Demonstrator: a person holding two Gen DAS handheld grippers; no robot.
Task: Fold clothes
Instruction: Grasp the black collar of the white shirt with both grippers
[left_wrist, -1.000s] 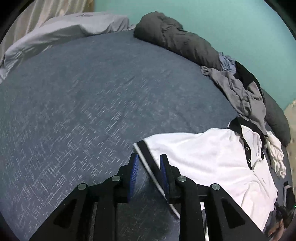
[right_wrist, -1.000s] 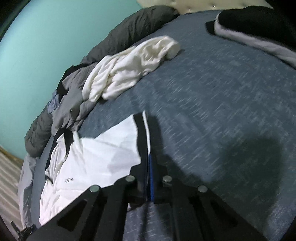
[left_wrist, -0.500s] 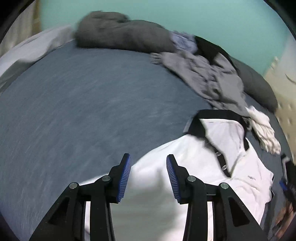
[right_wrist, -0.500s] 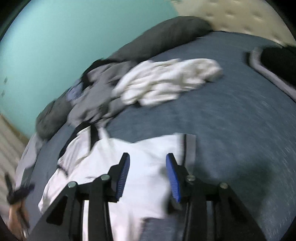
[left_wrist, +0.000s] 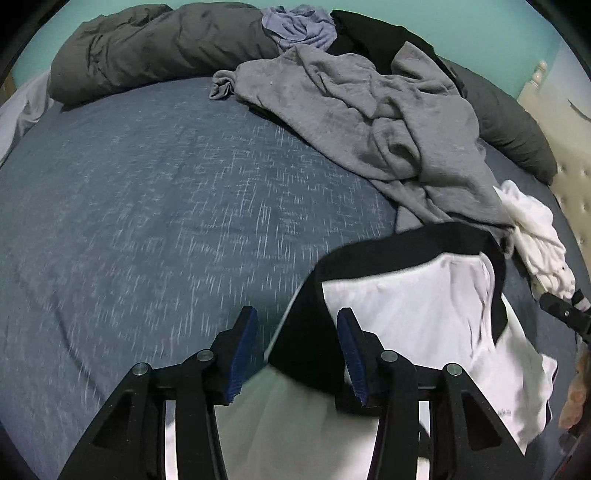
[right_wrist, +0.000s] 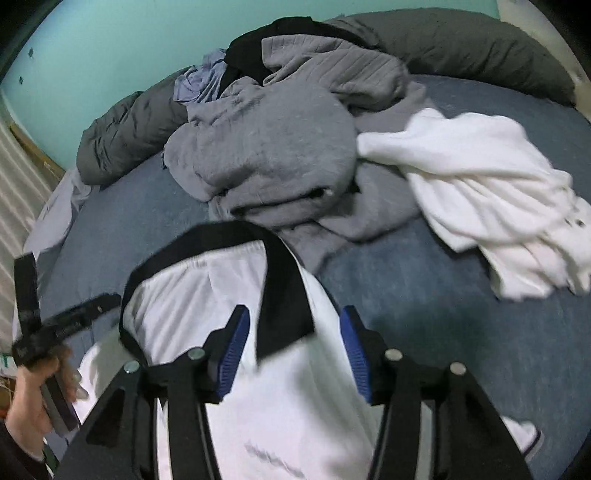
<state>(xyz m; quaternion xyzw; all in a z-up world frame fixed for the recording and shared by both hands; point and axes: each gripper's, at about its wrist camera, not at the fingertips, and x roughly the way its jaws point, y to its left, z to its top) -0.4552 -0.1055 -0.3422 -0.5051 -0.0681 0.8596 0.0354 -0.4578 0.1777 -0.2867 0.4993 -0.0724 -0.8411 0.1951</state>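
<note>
Left wrist: hand-held gripper spread, over collar

The white polo shirt runs off the frame at 6 o'clock. Motion blurs its black collar. The dark grey duvet is partly buried under clothes at 12 o'clock.

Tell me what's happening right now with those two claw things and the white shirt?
Left gripper open, empty. Right gripper open, empty. White polo shirt flat on bed, black collar between both jaws. Grey sweatshirt heaped just beyond collar.
</note>
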